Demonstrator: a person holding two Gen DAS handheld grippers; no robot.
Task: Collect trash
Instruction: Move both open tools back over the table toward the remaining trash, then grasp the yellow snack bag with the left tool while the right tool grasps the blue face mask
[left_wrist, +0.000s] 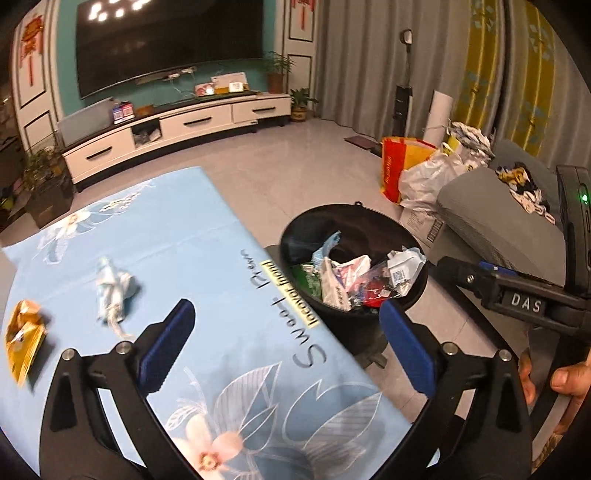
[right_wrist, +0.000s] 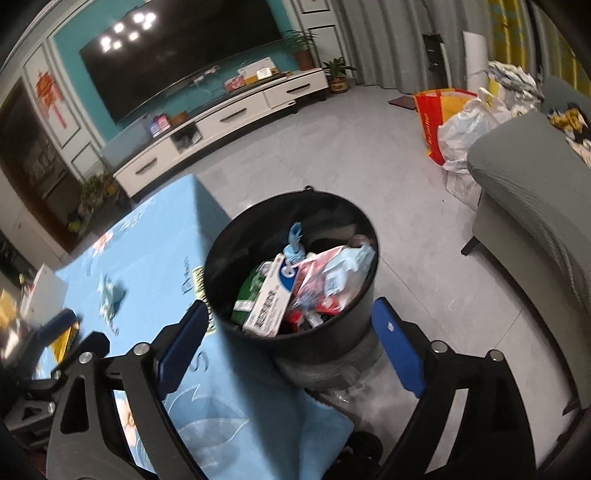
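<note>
A black trash bin (left_wrist: 295, 232) (right_wrist: 321, 343) full of wrappers and boxes stands on the floor at the table's right edge. On the light blue tablecloth (left_wrist: 177, 240) lie a crumpled pale blue tissue (left_wrist: 110, 288) (right_wrist: 107, 295) and a gold wrapper (left_wrist: 24, 336) at the left. My left gripper (left_wrist: 284, 332) is open and empty above the table's edge, next to the bin. My right gripper (right_wrist: 291, 343) is open and empty, held just above the bin's near rim. The right gripper also shows in the left wrist view (left_wrist: 465, 273).
A grey sofa (right_wrist: 535, 192) stands right of the bin, with plastic bags (left_wrist: 424, 173) on the floor behind it. A TV cabinet (left_wrist: 177, 129) lines the far wall. A white box (right_wrist: 44, 288) sits at the table's left edge.
</note>
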